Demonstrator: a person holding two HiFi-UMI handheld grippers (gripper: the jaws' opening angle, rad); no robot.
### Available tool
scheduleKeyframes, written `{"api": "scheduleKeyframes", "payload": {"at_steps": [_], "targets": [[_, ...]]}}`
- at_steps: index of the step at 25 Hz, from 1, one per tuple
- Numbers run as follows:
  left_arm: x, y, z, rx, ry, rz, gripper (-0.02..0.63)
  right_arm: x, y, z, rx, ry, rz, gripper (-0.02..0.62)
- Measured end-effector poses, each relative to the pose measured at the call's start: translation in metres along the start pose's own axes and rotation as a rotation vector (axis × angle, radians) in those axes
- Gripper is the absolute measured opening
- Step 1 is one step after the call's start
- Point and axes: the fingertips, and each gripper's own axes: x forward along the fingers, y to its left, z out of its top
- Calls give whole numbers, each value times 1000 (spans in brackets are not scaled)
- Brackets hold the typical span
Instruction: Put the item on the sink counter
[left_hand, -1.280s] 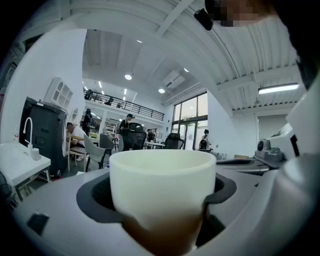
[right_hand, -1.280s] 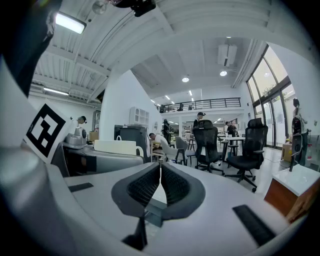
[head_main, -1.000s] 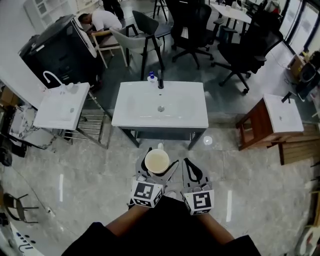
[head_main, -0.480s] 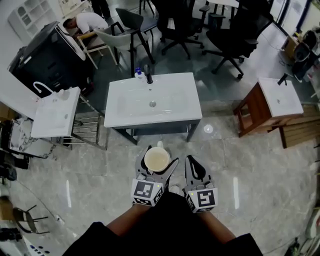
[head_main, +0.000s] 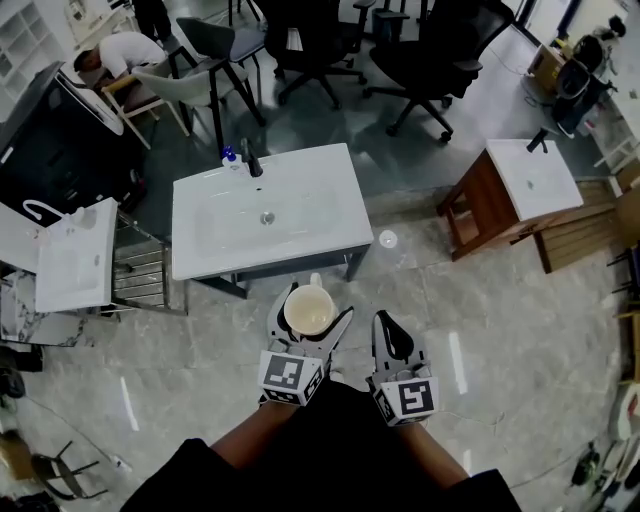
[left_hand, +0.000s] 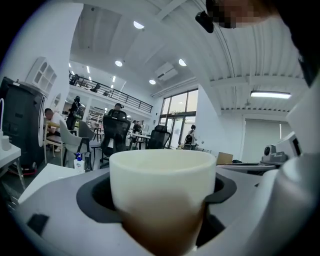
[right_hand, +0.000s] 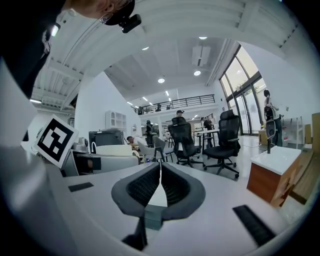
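A cream mug (head_main: 309, 309) sits upright between the jaws of my left gripper (head_main: 311, 313), which is shut on it; its handle points away from me. In the left gripper view the mug (left_hand: 162, 192) fills the middle, clasped by the dark jaw pads. My right gripper (head_main: 390, 340) is beside it, shut and empty, its two pads meeting (right_hand: 160, 182). The white sink counter (head_main: 268, 213) with a basin, a dark tap (head_main: 251, 160) and a small soap bottle (head_main: 230, 157) stands ahead of both grippers, a short way beyond the mug.
A second white basin (head_main: 68, 262) on a metal rack stands left. A wooden stand with a white sink top (head_main: 525, 185) is at the right. Office chairs (head_main: 430, 50) and a person slumped at a table (head_main: 110, 55) lie behind the counter. Polished stone floor surrounds me.
The view has shifted: the sink counter has slid left and slightly nearer in the head view. Both grippers keep their pose, the mug still held in the left one.
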Motion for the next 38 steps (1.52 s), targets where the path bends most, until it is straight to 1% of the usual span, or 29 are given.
{"api": "scheduleKeyframes", "payload": {"at_steps": [4,7,9,13,16,20,25,30,34,38], "targets": [[28,16,5,28,9,-9,460,30,-11,2,-36,35,-5,34],[48,33,9,28,16,-11,460,56,-24,8,-43,47,-26,34],[62,45,13,28,23,-13,460,76,-30,19,-45,52,-34,34],[86,70,23,41,48,-14,460,114,-33,34,-82,85,-13,34],[103,93,30,42,58,-10,460,142,-35,52,-90,82,-13,34],[127,120,39,40,64,-9,460,178,-50,70,-87,81,-27,34],[165,156,43,27,80,2,460,225,-71,69,-89,99,-30,34],[199,189,48,29,95,7,460,275,-84,81,-117,92,-2,34],[225,215,49,31,107,14,460,304,-93,84,-111,96,-13,34],[251,246,49,9,120,68,460,314,-107,73,-69,139,-24,34]]}}
